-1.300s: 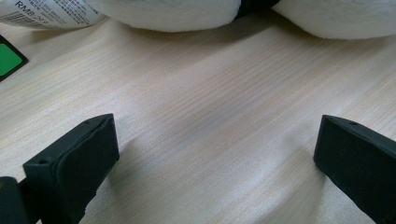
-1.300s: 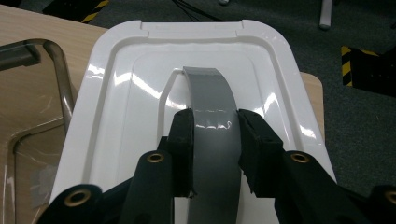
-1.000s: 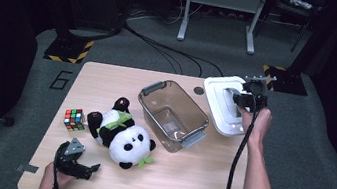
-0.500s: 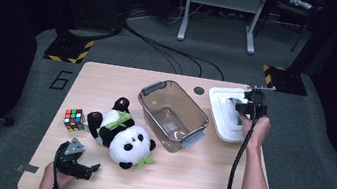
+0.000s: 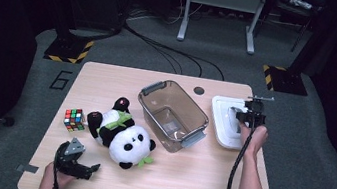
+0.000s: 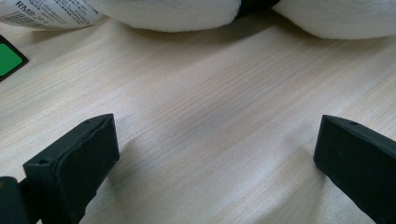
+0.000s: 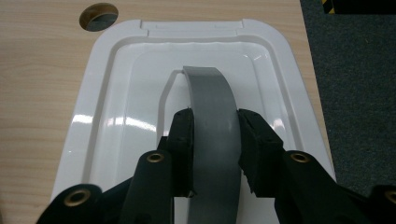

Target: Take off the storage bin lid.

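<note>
The right gripper (image 7: 215, 140) is clamped on the grey handle (image 7: 212, 121) of the white lid (image 7: 116, 84), its two black jaws pressing the strap from either side; the lid lies at the right edge of the table (image 5: 224, 183), just right of the clear plastic bin (image 5: 173, 115) it seems meant for. The left gripper (image 6: 215, 154) rests near the front left corner with its jaws spread wide and nothing between them. The main risk, as I judge it, is the grip itself: the handle is a thin arched strap, so the lid could swing or tilt under the jaws when lifted and catch a corner on the bin rim instead of seating flat. The lid also sits right at the table's right edge, so a slip or a sideways push could send it onto the floor. The stuffed panda (image 5: 122, 135) lies close to the bin's left side, and the puzzle cube (image 5: 73, 118) farther left, both clear of the lid's likely path. The right gripper view shows the pads pinching the strap, which the high view leaves too small to read; the high view alone gives the layout of bin, toy and cube. The left gripper view shows bare wood between its jaws and white plush just beyond.
</note>
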Motion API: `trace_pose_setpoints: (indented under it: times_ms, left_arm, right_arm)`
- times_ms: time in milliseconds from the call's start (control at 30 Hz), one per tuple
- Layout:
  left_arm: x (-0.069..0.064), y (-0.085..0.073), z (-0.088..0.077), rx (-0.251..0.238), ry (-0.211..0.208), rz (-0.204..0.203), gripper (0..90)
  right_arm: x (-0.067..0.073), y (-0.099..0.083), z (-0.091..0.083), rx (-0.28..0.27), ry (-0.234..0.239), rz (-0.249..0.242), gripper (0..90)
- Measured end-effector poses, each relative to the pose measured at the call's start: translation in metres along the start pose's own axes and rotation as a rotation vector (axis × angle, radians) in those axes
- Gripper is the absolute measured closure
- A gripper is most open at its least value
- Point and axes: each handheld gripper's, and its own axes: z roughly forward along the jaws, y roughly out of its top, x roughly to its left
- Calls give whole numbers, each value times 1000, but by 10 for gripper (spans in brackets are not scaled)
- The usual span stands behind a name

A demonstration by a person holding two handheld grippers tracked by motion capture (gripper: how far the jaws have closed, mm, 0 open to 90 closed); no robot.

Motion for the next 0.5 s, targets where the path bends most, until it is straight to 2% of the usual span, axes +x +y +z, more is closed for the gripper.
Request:
trace_pose_setpoints:
  times_ms: [300,500]
  left_arm:
    - [0,0,0,0,0,0,0]
    - [0,0,0,0,0,0,0]
  right_arm:
    - [-4,-11,13,11,-12,14,669]
    - [-6,-18,20,29,-20,44,669]
